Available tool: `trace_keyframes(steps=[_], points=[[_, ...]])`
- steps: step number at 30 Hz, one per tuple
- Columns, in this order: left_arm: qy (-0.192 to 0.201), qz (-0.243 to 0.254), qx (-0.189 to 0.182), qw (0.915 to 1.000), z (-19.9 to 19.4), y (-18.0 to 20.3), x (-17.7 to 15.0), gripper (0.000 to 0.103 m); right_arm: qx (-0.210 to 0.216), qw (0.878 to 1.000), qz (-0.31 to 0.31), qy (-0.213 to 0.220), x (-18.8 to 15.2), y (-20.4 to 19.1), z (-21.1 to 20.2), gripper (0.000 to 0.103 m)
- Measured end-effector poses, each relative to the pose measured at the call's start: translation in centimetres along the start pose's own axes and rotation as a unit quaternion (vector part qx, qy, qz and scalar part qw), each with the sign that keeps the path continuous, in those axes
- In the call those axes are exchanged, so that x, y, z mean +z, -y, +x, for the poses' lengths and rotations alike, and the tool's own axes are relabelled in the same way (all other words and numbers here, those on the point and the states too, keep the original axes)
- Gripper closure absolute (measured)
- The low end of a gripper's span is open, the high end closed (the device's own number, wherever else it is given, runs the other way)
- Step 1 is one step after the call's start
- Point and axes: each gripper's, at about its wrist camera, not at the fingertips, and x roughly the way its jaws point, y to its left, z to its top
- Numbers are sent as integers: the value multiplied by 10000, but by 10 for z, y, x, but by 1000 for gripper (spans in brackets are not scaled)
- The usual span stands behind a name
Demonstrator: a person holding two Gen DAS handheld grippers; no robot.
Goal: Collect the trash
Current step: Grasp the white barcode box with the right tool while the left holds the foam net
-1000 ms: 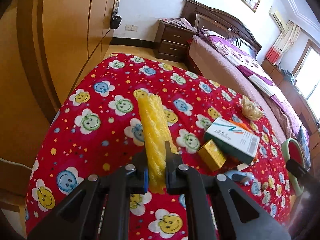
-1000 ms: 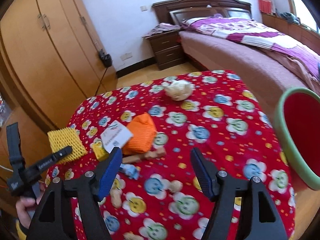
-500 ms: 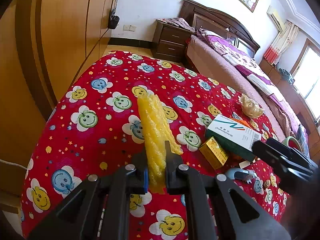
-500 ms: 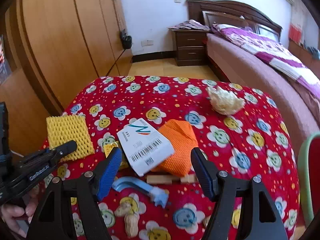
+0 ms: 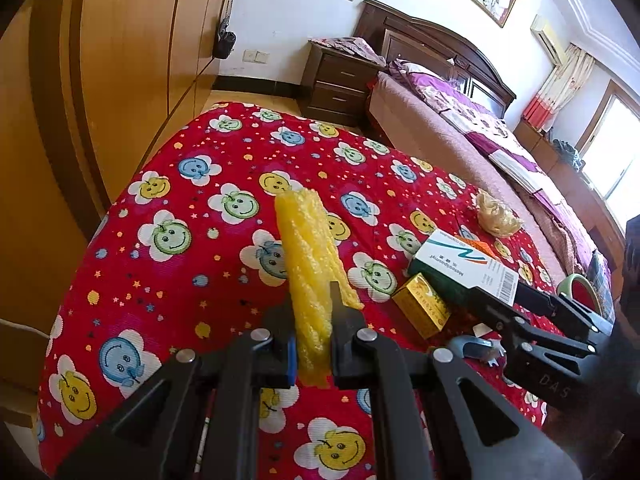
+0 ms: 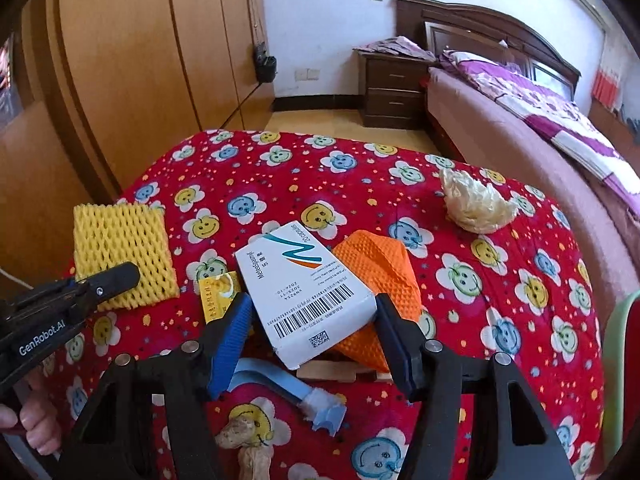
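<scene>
The left gripper point(image 5: 313, 344) is clenched on the yellow foam net point(image 5: 308, 264), held above the desk point(image 5: 172, 288). The right gripper point(image 6: 314, 334) is closing around the white box point(image 6: 304, 292), whose end lies between its jaws, seemingly not yet pressed.

The box point(image 6: 304, 288) lies on the mesh pad point(image 6: 380, 276), the foam net point(image 6: 120, 256) to its left.
</scene>
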Motion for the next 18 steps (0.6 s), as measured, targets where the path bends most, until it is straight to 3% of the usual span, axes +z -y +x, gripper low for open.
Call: trace_keyframes(steps=[18], points=[[200,264,-645,9974,-42,43,-11,93,-163,9912,1037,809,-40,44,-100,40]])
